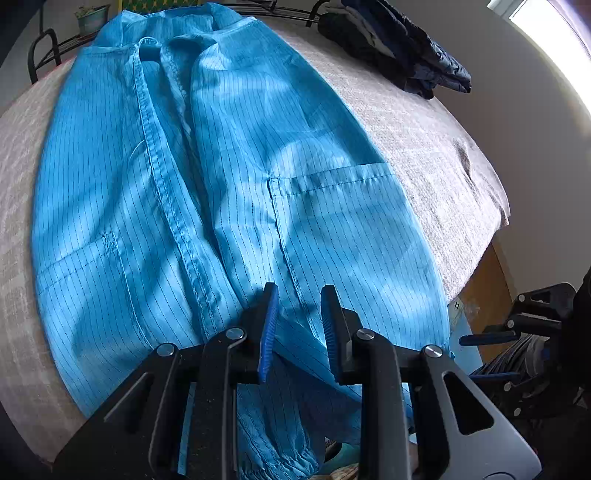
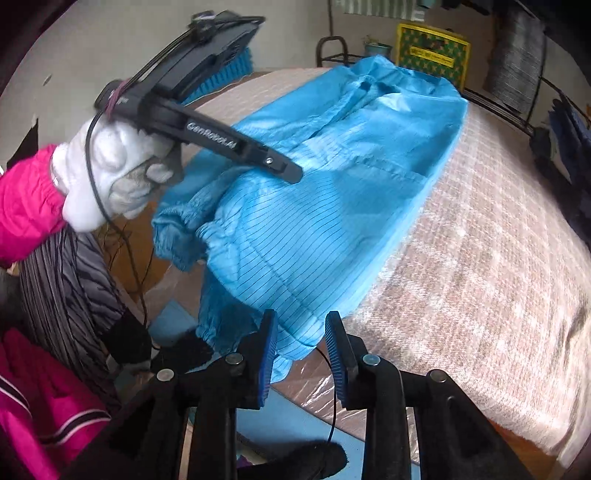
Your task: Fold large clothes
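Observation:
A bright blue pinstriped coat [image 1: 207, 177] lies front up on the cloth-covered table [image 1: 424, 147], collar at the far end. Its elastic-cuffed sleeves [image 2: 181, 229] hang over the near edge. My left gripper [image 1: 299, 332] hovers over the coat's near hem, its blue pads apart with loose fabric showing in the gap. In the right wrist view a white-gloved hand [image 2: 110, 177] holds the left gripper [image 2: 291, 175] tip down on the coat [image 2: 332, 192]. My right gripper [image 2: 300, 354] is open at the coat's near right corner, pads not pressing on cloth. The right gripper [image 1: 484, 357] also shows at the left wrist view's right edge.
A pile of dark blue clothes [image 1: 399, 48] sits at the table's far right corner. A black metal rack [image 1: 44, 51] and a potted plant [image 1: 90, 16] stand behind. A yellow crate [image 2: 432, 51] is beyond the table [image 2: 480, 258]. A striped grey garment [image 2: 70, 280] hangs off the near edge.

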Demonstrator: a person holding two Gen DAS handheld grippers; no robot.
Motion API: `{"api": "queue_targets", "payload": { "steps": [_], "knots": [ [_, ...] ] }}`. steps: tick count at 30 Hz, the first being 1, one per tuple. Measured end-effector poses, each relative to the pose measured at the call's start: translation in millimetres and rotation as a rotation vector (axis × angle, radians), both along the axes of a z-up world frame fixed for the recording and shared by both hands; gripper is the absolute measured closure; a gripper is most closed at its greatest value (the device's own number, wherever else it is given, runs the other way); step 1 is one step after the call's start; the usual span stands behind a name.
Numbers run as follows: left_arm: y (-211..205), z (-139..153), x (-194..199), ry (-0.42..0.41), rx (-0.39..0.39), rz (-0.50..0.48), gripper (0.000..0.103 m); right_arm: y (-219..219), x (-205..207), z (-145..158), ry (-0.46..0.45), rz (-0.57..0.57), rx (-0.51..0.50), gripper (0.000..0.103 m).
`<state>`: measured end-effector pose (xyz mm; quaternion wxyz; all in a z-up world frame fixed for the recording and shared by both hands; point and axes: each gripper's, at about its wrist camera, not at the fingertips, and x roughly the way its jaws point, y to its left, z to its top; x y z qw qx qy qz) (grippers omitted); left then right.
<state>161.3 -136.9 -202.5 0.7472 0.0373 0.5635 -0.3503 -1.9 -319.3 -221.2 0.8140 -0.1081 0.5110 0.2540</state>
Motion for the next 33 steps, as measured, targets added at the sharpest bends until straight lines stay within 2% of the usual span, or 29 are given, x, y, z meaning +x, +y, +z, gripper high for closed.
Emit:
{"api": "queue_targets", "payload": {
  "steps": [7,9,11,13,16,19,21,24,27,29,31,33],
  "knots": [
    [23.6,23.6,-1.7,-0.046,-0.018,0.055,0.078,21.6,-15.4,-27.1,-0.016,0.24,-0.191,0.074],
    [31.8,27.6,-2.3,-0.054,-0.015,0.077,0.078,25.0,-20.6,-32.2,-0.042,0.297,-0.261,0.079],
    [38.6,29.4,-1.6,-0.054,-0.019,0.098,0.078,29.8,-23.5,-35.2,-0.06,0.336,-0.294,0.097],
    [44.7,30.6,-2.1,-0.056,-0.025,0.12,0.078,35.1,-25.6,-31.4,-0.105,0.336,-0.324,0.103],
    [50.7,33.5,-1.3,-0.056,-0.045,0.142,0.078,29.1,-27.5,-4.7,-0.166,0.245,-0.262,0.103],
    [57.1,37.3,0.9,-0.057,-0.077,0.166,0.078,3.2,-20.4,37.0,-0.215,0.035,-0.125,0.103],
    [60.4,38.9,1.7,-0.057,-0.098,0.181,0.078,-13.4,-18.9,55.7,-0.249,-0.137,-0.076,0.103],
    [66.3,40.4,3.4,-0.063,-0.124,0.193,0.078,-21.1,-26.7,61.6,-0.276,-0.379,-0.076,0.103],
    [71.1,38.2,5.1,-0.065,-0.131,0.201,0.078,-7.3,-39.2,48.6,-0.257,-0.52,-0.1,0.103],
    [74.2,34.7,7.3,-0.051,-0.133,0.203,0.078,8.2,-43.5,35.8,-0.152,-0.5,-0.02,0.103],
    [79.3,32.4,10.1,-0.042,-0.133,0.215,0.078,30.7,-46.6,24.9,-0.081,-0.417,0.007,0.103],
    [87.4,34.0,11.2,-0.043,-0.138,0.23,0.078,41.0,-43.7,21.8,0.003,-0.327,0.081,0.103]
  ]
}}
